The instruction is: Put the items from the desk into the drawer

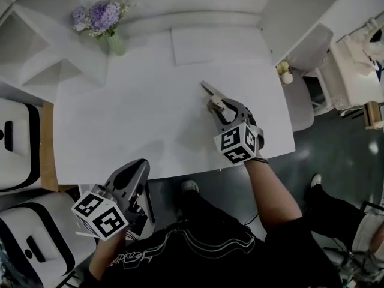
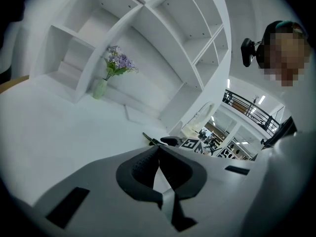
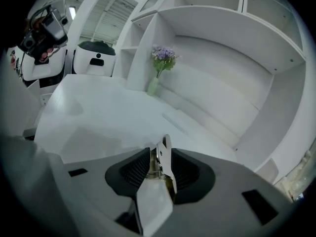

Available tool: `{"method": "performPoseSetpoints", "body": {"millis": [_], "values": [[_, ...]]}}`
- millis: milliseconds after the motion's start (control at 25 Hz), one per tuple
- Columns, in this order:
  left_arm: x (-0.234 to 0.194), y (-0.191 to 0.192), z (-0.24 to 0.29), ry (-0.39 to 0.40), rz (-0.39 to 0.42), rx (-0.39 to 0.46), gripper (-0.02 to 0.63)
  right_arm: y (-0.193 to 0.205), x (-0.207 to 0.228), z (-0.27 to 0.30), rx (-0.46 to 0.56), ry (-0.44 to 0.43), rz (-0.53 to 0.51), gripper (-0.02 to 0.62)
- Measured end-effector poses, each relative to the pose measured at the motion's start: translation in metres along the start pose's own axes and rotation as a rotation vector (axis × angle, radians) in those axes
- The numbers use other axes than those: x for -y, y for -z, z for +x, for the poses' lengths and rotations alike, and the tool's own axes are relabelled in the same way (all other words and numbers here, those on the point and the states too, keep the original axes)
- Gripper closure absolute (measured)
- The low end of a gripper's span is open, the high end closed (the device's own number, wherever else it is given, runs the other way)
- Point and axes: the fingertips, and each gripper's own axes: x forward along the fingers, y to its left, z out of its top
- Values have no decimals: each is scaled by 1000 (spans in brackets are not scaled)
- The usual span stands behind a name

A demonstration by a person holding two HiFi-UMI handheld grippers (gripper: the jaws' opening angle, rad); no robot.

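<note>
Over the white desk (image 1: pixel 132 119), my right gripper (image 1: pixel 217 108) is shut on a metal spring clip (image 1: pixel 210 93). The clip's tip sticks out past the fingers toward the desk's middle. In the right gripper view the clip (image 3: pixel 167 157) stands upright between the dark pads of the right gripper (image 3: pixel 159 164). My left gripper (image 1: pixel 141 164) hangs off the desk's front left corner, below the edge. Its fingertips meet with nothing between them, as seen at the left gripper (image 2: pixel 158 149) in its own view. That view also catches the clip (image 2: pixel 148 137) far off. No drawer shows.
A vase of purple flowers (image 1: pixel 108 20) stands at the desk's back left, by white shelving (image 2: pixel 148 43). A flat white sheet (image 1: pixel 201 44) lies at the back middle. White and black units (image 1: pixel 18 137) sit left of the desk. The person's legs fill the front.
</note>
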Motion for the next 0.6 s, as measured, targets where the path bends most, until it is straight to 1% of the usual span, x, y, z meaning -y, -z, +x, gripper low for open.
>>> {"method": "performPoseSetpoints", "body": {"millis": [120,240,440,600], "values": [[-6,0,0,-14,-9,-3,586,1,2,9,-5,15,-5,463],[-9,-1,-2,-25,-11,-5,586,2,4,13,-13,31,-19,499],[-12,-2,-13,-45,-10,6,586,7,1,14,-32,39,-59,523],[-14,0,-24,-60,-10,17,586,5,6,10,-37,71,-84,535]]}}
